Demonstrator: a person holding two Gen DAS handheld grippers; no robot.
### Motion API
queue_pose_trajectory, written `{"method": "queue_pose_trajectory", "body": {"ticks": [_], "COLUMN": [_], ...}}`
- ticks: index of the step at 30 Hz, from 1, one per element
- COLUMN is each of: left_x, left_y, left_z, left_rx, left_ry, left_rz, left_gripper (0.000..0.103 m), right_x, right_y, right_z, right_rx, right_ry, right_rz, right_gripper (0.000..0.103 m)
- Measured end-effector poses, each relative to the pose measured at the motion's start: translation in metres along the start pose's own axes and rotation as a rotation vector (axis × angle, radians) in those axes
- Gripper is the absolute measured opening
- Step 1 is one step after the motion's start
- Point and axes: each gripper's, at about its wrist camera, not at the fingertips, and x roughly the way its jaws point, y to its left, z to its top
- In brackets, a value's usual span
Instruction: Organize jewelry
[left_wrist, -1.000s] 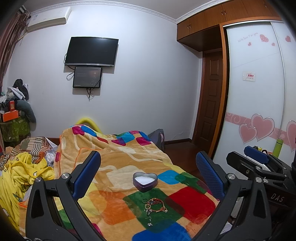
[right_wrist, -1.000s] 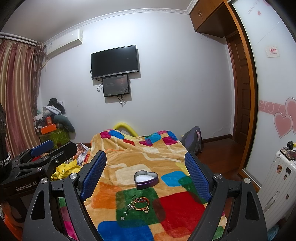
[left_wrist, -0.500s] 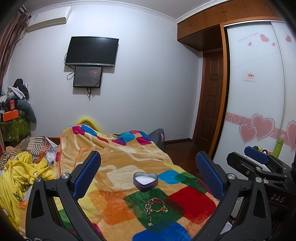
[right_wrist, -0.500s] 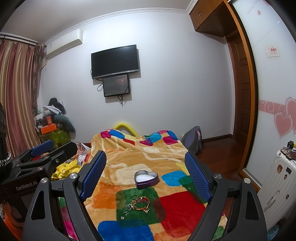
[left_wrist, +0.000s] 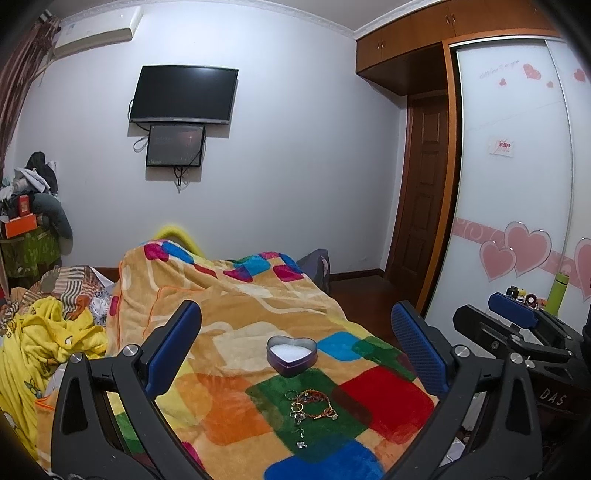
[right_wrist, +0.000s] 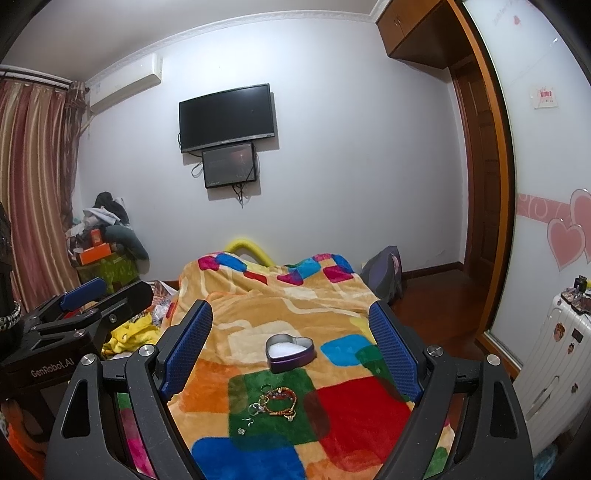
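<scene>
Hovering unchanged over the bed with left gripper (left_wrist: 295, 347) and right gripper (right_wrist: 291, 341) jaws released, jewelry (left_wrist: 312, 402) lying untouched on the blanket (left_wrist: 221, 402) just near of the heart tin (left_wrist: 291, 354), sorting not begun.

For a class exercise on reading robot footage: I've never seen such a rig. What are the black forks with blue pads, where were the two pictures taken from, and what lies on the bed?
Each fork is a hand-held gripper with a camera looking along its fingers. One picture comes from the left gripper, the other from the right gripper; each also shows the other at its edge. Both are open and hold nothing. On the blanket sits an open heart tin with a white lining; nearer lies the jewelry: a bracelet, rings and small loose pieces.
</scene>
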Motion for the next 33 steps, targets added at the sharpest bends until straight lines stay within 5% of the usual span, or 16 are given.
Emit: {"method": "queue_pose_trajectory", "body": {"ticks": [9, 17, 28, 33], "left_x": [0.045, 0.098, 0.143, 0.158], "left_y": [0.025, 0.045, 0.043, 0.035], "left_z": [-0.024, -0.07, -0.127, -0.137], "left_rx": [-0.068, -0.093, -0.094, -0.101], "left_ry": [0.135, 0.366, 0.595, 0.649], "left_rz": [0.023, 0.033, -0.039, -0.08], "left_gripper": [0.101, 0.077, 0.047, 0.046], "right_x": [0.025, 0.056, 0.092, 0.106], "right_y": [-0.01, -0.027, -0.039, -0.038], "right_z": [-0.018, -0.049, -0.091, -0.103], "right_rx": [0.009, 0.02, 0.028, 0.03], "right_ry": [0.106, 0.276, 0.493, 0.559], "right_rz": [-0.021, -0.022, 0.041, 0.097], "right_gripper": [0.084, 0.084, 0.054, 0.044]}}
